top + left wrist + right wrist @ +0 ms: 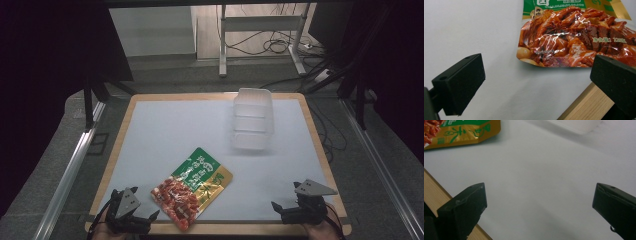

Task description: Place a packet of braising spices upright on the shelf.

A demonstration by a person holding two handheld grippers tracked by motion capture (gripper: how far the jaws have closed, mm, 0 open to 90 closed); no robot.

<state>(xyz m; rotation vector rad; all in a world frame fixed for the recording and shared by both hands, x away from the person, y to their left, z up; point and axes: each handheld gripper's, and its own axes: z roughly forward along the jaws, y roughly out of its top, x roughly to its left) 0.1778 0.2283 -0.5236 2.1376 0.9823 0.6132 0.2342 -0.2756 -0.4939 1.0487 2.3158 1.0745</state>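
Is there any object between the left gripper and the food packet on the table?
Nothing visible. The left gripper is open beside the food packet, and in its own view just bare white mat lies between its jaws and the packet's near edge.

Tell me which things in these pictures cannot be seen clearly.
- Green, gold and red foil food packet: its top is cut off by the left gripper view's edge; the small print is unreadable in the high view.
- Clear plastic rectangular tray: blurred in the high view, so its contents stay uncertain; cropped by the right gripper view's top edge.
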